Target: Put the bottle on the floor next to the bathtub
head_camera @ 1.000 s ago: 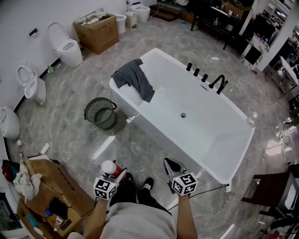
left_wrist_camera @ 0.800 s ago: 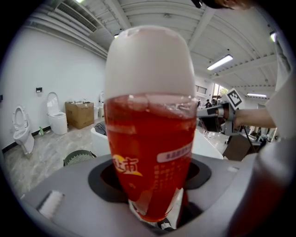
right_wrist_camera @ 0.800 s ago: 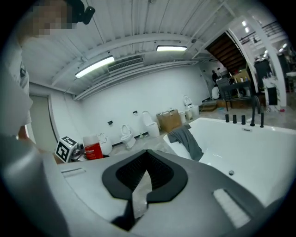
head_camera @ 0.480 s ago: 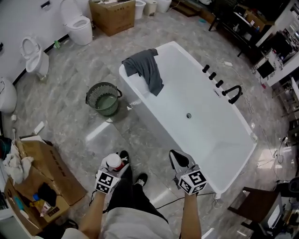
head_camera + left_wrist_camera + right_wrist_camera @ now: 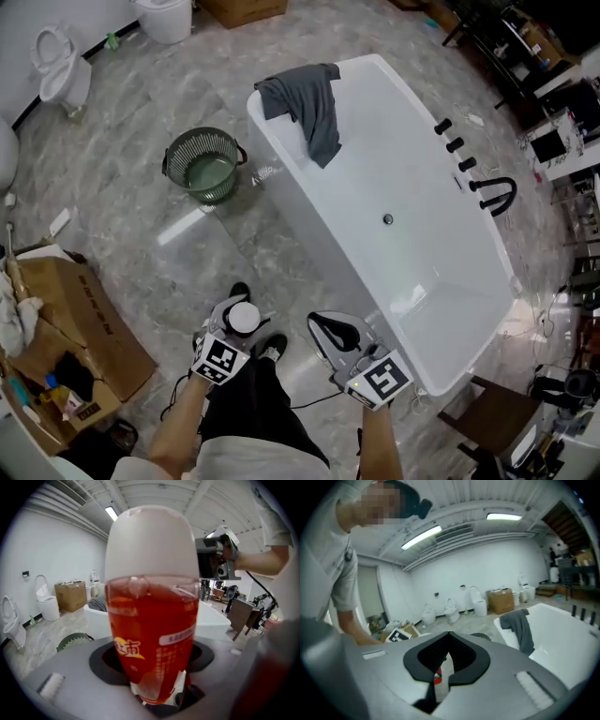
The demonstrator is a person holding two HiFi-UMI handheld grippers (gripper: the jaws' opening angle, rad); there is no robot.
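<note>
A bottle (image 5: 151,606) of red drink with a white cap (image 5: 243,318) stands upright in my left gripper (image 5: 236,323), whose jaws are shut on its lower part. I hold it at waist height above the grey marble floor (image 5: 112,197), just left of the white bathtub (image 5: 412,234). My right gripper (image 5: 330,330) is shut and holds nothing; it hovers near the tub's near corner. In the right gripper view the tub (image 5: 562,634) lies to the right, with a grey cloth (image 5: 519,627) over its rim.
A green basket (image 5: 202,167) stands on the floor beside the tub's far-left corner. An open cardboard box (image 5: 66,347) with clutter is at my left. Toilets (image 5: 58,66) line the far wall. Black taps (image 5: 469,169) sit on the tub's right rim. My shoes (image 5: 262,347) are below the grippers.
The view has shifted closer to the tub and more steeply down. Both grippers kept their state; the left still carries the bottle, now a little lower in view.
</note>
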